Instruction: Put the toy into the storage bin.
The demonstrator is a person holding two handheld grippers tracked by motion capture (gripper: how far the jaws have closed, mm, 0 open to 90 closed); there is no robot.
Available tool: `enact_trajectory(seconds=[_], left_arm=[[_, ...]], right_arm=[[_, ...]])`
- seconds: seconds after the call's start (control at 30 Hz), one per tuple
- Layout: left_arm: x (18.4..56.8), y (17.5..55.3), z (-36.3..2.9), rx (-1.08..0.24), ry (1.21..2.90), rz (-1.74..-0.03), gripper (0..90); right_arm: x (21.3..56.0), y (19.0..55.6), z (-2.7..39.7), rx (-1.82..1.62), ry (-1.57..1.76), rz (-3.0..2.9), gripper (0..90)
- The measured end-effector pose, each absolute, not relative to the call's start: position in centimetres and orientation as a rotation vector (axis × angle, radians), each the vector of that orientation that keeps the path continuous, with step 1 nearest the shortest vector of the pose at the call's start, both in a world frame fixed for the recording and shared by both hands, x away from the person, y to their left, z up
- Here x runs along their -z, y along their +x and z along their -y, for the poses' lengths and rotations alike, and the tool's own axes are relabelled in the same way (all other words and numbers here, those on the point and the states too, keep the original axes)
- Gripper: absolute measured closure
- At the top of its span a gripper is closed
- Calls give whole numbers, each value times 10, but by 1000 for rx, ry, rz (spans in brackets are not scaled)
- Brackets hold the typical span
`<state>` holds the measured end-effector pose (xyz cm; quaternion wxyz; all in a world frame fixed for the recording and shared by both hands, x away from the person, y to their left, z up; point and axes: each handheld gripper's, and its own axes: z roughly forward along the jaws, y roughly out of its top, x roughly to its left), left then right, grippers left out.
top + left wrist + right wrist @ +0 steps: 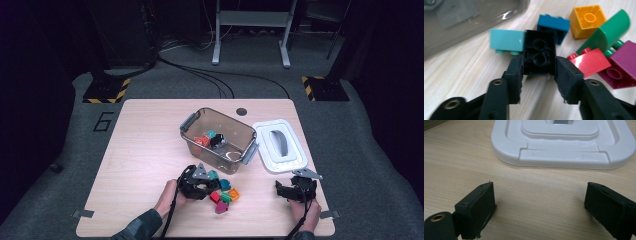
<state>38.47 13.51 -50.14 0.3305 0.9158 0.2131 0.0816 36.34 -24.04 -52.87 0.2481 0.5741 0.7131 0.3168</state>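
Observation:
My left gripper (pixel 539 65) is shut on a black two-stud brick (pixel 539 50); its pads press on both long sides, and the brick rests on the wooden table. Close around it lie a light turquoise brick (pixel 506 40), a blue one (pixel 552 25), an orange one (pixel 587 20), a green curved piece (pixel 611 32), a red brick (pixel 590 62) and a purple one (pixel 621 65). In the high view the left gripper (pixel 210 185) sits at the left edge of this pile (pixel 225 195). My right gripper (pixel 539 205) stands open over bare table, with nothing between its fingers.
A clear plastic bin (pixel 235 122) with grey handles stands beyond the pile and holds several bricks. Its white lid (pixel 265 150) with a grey handle lies to the right, just ahead of the right gripper (pixel 287 187); the lid's near rim (pixel 564 157) faces the open jaws.

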Motion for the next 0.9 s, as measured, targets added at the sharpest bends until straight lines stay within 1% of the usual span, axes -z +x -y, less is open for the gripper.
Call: enact_trajectory(seconds=[0.2, 0.47, 0.9], left_arm=[[502, 383, -145, -204, 2385, -565, 587], [497, 377, -166, -228, 2359, -606, 589], [468, 383, -193, -238, 2290, -668, 590]], right_arm=[[529, 363, 240, -863, 1565, -1943, 89], [529, 363, 240, -863, 1566, -1942, 90], [529, 363, 240, -862, 1566, -1942, 90]])
